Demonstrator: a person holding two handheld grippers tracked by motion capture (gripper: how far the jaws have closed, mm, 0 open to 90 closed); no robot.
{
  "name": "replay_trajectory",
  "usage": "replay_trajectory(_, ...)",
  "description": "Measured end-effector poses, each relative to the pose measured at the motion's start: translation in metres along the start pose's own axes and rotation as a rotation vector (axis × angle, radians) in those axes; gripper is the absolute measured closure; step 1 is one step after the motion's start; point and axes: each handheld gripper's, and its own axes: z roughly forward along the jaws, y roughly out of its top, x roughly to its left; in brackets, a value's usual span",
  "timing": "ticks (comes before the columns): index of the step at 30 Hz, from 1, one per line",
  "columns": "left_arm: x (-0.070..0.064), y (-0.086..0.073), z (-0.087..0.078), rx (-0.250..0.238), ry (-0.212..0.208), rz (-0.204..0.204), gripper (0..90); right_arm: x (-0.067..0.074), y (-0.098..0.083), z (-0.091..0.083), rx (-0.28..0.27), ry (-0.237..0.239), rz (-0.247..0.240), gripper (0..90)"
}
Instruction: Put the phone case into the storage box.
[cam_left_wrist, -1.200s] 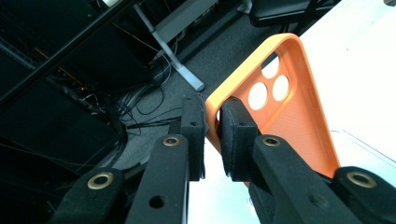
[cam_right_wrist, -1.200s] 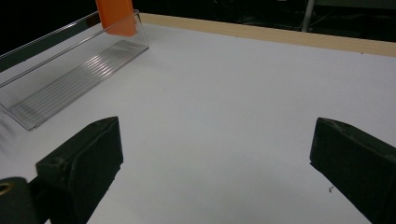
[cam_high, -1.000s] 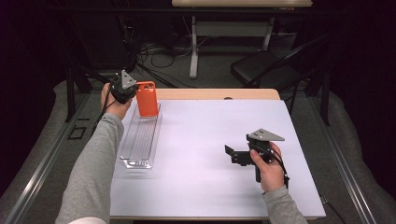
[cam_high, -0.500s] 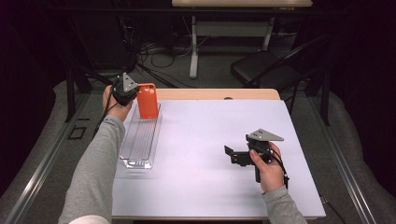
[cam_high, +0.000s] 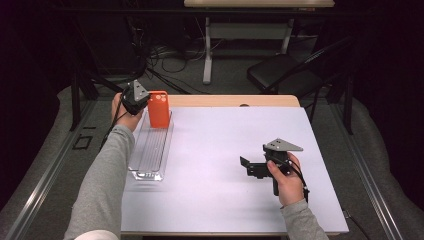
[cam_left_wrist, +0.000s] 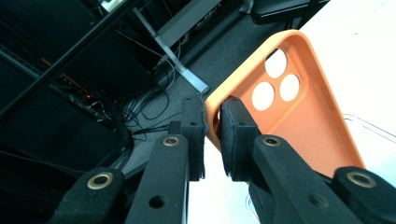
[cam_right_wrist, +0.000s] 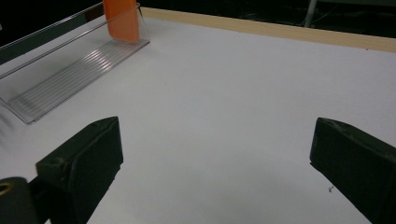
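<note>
- The left hand-held gripper (cam_high: 141, 101) is pinching the side rim of an orange phone case (cam_high: 158, 108), jaws closed tight on that thin edge, as the left gripper view is showing (cam_left_wrist: 212, 128).
- The phone case (cam_left_wrist: 299, 112) is standing upright at the far end of a clear plastic tray (cam_high: 150, 150), on the left side of the desk (cam_high: 225, 210). I can't tell whether its bottom edge is touching the tray floor or hanging just above it.
- Handling guess: it's looking light and a bit bendy, like soft rubbery plastic, so it's probably flexing if you're squeezing the middle. The rim near a corner seems like the stiffest spot to grab. Not fragile, likely grippy rather than slippery.
- The right hand-held gripper (cam_high: 257, 167) is sitting over the desk's right half, well apart from the tray (cam_right_wrist: 70, 70), jaws wide open (cam_right_wrist: 217, 158) and holding nothing.
- Count: 1 phone case with 3 round camera holes, 1 tray, 2 hand-held grippers.
</note>
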Motion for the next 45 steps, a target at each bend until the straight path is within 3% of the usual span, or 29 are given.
replay_trajectory(13, 0.001, -0.006, 0.000, 0.002, 0.008, 0.022, 80.4, 0.001, -0.001, 0.001, 0.005, 0.001, -0.003, 2.2)
replay_trajectory(35, 0.002, -0.009, 0.002, 0.022, 0.016, -0.017, 72.6, 0.002, -0.002, 0.001, 0.013, 0.007, -0.004, 2.2)
replay_trajectory(45, 0.005, -0.011, 0.000, 0.037, 0.028, -0.062, 64.5, 0.003, -0.002, 0.003, 0.015, 0.012, -0.008, 2.2)
